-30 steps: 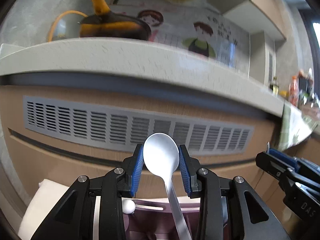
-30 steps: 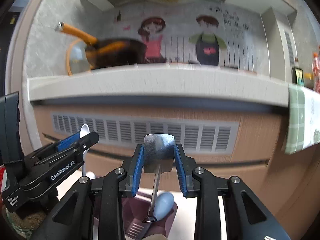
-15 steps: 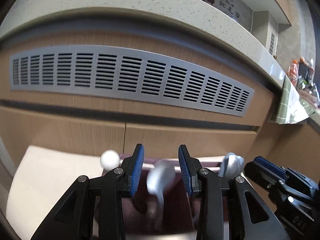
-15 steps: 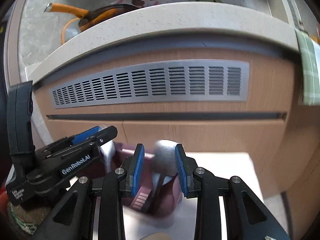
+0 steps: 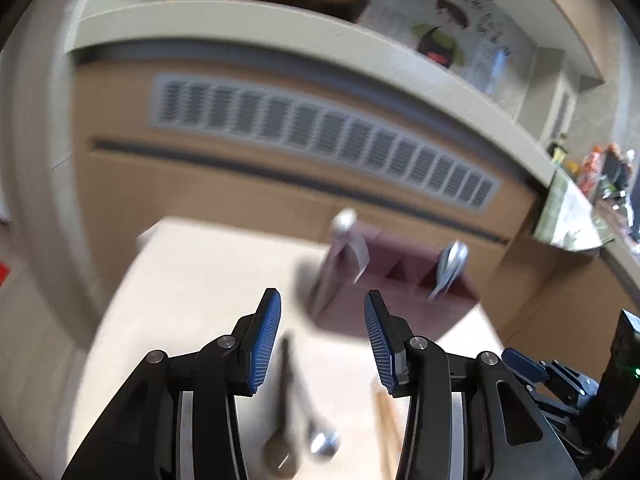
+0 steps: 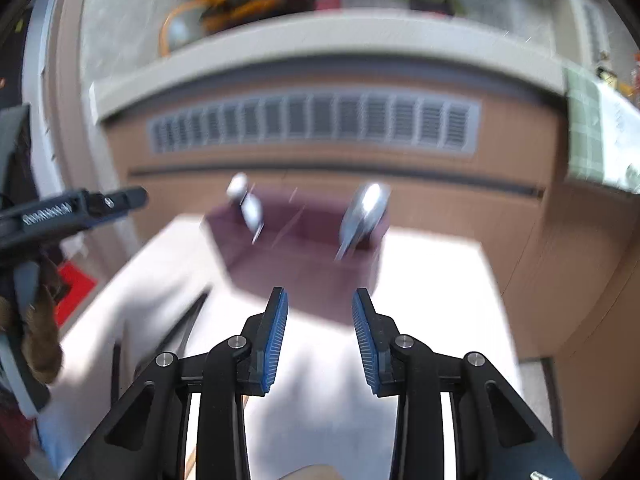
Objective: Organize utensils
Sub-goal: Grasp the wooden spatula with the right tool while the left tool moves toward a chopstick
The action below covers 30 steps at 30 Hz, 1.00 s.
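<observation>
- The left gripper (image 5: 322,336) hangs with jaws apart, holding nothing.
- Ahead, a maroon utensil holder (image 5: 384,280) stands on the pale table (image 5: 192,280), spoons (image 5: 450,264) upright inside.
- Blurred utensils (image 5: 298,436) lie below the jaws.

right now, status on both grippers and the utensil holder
Left gripper open, empty. Right gripper open, empty. Maroon holder upright, metal utensils standing inside. Loose utensils on table under left gripper; nothing blocking.

A pale countertop (image 5: 280,28) tops wood-brown cabinets (image 6: 440,208) with a grey slatted vent (image 6: 312,122), cartoon-decorated wall (image 5: 452,36) behind.
</observation>
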Tool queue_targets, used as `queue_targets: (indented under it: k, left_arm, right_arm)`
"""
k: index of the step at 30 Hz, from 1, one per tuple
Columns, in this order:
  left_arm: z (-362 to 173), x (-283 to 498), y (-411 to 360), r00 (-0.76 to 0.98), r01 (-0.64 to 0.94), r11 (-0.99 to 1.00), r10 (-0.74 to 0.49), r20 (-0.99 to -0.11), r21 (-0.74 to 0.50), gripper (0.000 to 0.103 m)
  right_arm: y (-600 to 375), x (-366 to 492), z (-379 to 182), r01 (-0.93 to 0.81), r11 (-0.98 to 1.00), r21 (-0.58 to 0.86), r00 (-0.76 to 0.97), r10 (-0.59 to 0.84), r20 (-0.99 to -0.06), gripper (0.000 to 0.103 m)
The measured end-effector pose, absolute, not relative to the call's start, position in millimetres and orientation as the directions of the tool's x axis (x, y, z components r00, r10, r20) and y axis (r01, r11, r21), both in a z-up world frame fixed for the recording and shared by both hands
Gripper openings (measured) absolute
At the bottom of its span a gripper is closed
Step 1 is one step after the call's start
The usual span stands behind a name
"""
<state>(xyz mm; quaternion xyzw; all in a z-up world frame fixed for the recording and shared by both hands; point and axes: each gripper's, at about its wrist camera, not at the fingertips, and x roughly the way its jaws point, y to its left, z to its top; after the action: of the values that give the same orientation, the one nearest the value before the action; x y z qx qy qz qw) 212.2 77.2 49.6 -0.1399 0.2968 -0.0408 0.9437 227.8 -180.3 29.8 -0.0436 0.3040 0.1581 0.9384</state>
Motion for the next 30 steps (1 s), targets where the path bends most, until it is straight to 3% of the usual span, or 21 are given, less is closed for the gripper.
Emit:
queue_targets:
  k: [3,8,15,23,30]
  left_arm:
    - [26.8,175.1,95.0,0.789,-0.085,0.959,-0.101,-0.606,-0.271,0.045]
    - [-4.4,138.4,111.5,0.745,-0.123,0.950,-0.104,-0.659,-0.288,0.045]
    - [-26.4,125.4,123.2,0.705,-0.159,0.941,-0.103,-0.701,-0.299,0.050]
    - [-37.9,128.2,124.9,0.684,-0.157,0.925,-0.150,-0.714,-0.345,0.055]
    - [-45.5,133.3,118.4,0.653,-0.120,0.922,-0.206,-0.728,-0.368,0.069]
  right_arm:
    - [-166.4,215.1,3.8,-0.351,0.936,0.007,0.702,0.268,-0.660,0.032]
    - [-148.8,208.4,-34.5,-0.365,0.931,0.034,0.584,0.257,-0.770,0.032]
    - [-131.1,209.6,-50.1,-0.386,0.922,0.024,0.547,0.250,-0.799,0.032]
    - [-120.7,226.9,-53.3,-0.374,0.927,0.019,0.551,0.238,-0.800,0.015]
    - [-110.4,242.6,-59.2,-0.357,0.934,0.029,0.536,0.230,-0.812,0.015]
